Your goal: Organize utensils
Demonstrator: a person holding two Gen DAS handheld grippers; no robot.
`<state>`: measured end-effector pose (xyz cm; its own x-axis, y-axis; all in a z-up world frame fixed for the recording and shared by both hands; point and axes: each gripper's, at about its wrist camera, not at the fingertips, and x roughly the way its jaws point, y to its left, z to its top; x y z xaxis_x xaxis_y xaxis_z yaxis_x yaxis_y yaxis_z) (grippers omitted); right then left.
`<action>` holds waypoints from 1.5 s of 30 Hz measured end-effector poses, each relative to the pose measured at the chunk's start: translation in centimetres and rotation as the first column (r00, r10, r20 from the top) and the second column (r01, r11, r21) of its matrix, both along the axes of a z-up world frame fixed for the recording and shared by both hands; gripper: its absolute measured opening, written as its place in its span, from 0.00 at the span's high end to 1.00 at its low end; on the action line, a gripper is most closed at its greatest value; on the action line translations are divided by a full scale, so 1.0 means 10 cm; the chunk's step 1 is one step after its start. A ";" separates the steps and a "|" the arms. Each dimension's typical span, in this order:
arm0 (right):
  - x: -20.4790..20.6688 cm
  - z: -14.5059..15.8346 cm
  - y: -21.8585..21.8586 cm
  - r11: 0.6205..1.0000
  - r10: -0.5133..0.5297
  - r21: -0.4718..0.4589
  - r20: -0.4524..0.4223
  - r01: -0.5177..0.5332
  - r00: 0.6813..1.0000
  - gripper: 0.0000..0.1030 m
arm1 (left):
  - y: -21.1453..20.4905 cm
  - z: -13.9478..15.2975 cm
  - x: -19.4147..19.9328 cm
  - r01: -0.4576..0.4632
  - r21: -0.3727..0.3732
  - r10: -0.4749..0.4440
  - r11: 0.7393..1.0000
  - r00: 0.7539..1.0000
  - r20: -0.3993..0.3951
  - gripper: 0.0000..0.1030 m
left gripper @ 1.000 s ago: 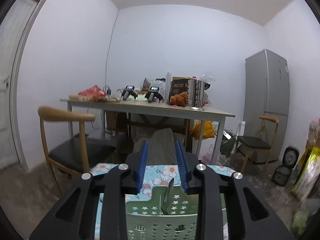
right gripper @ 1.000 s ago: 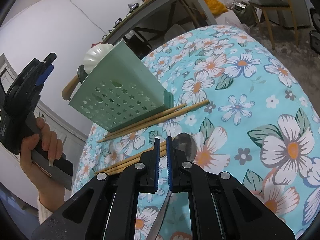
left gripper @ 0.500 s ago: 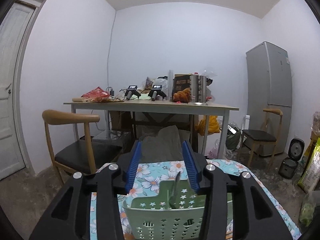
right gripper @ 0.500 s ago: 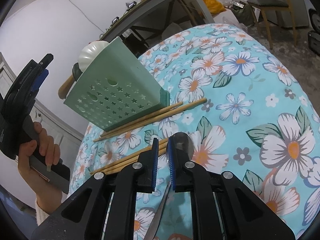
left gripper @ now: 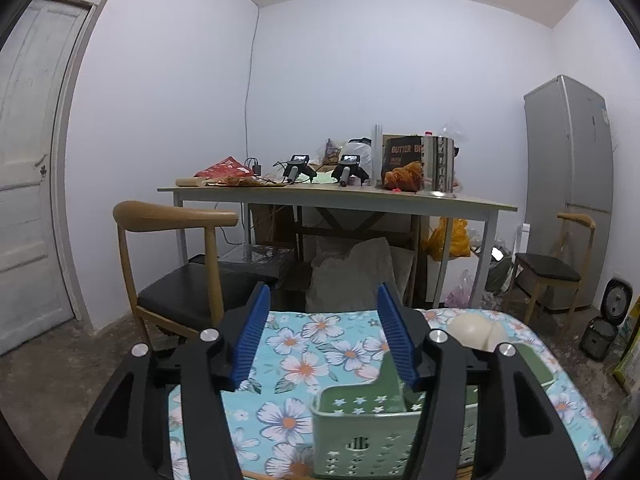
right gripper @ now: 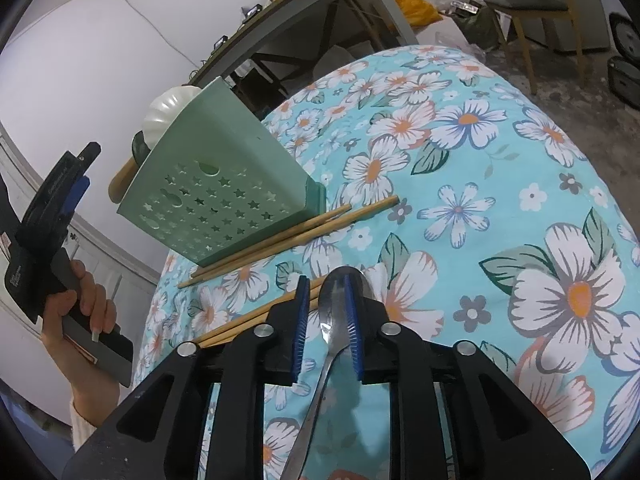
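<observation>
On the floral cloth (right gripper: 500,160), a green caddy (right gripper: 224,184) holds a few utensils; chopsticks (right gripper: 296,228) and a spoon (right gripper: 340,312) remain loose. Right gripper (right gripper: 326,320) is opening around the spoon without clamping it; left gripper (left gripper: 320,340) is opening, empty.

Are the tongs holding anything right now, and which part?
Nothing is held. The left tongs are opening over bare cloth. The right tongs are opening too; the metal spoon lies between them, unpinched.

A plain room in a home, used for dining and storage: a tall grey fridge (left gripper: 570,184) against the white wall, wooden chairs (left gripper: 180,264) beside a cluttered dining table (left gripper: 336,196), a rice cooker (left gripper: 618,296) on the bare concrete floor, a floral tablecloth (right gripper: 500,184) and a white panelled door (left gripper: 28,160).
</observation>
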<state>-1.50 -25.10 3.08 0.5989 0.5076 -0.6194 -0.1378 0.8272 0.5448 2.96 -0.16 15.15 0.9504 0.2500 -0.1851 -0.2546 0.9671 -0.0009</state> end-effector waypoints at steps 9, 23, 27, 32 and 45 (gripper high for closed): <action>0.03 -0.02 0.04 1.000 0.000 -0.018 -0.010 0.000 1.000 0.74 | 0.12 -0.11 0.02 -0.014 0.037 0.016 0.999 0.999 -0.051 0.33; 0.03 -0.04 0.06 1.000 0.002 -0.024 -0.017 -0.002 1.000 0.69 | 0.51 -0.39 0.04 -0.025 -0.001 0.024 1.000 0.985 -0.170 0.32; 0.04 -0.05 0.07 1.000 0.005 -0.026 -0.026 -0.006 1.000 0.69 | 0.55 -0.44 0.04 -0.007 0.004 0.008 1.000 0.984 -0.180 0.33; 0.07 -0.08 0.10 0.999 0.005 -0.034 -0.037 -0.007 0.999 0.69 | 0.58 -0.45 0.03 0.014 -0.008 -0.015 1.000 0.981 -0.195 0.32; 0.08 -0.08 0.16 0.999 0.022 -0.039 -0.034 -0.023 0.999 0.68 | 0.88 -0.85 0.21 0.027 -0.163 -0.088 0.986 0.919 -0.384 0.32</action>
<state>-0.67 -23.52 2.24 0.5663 0.4958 -0.6584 -0.1388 0.8448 0.5167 5.03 8.64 6.67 0.8076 0.1366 -0.5737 -0.2085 0.9761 -0.0611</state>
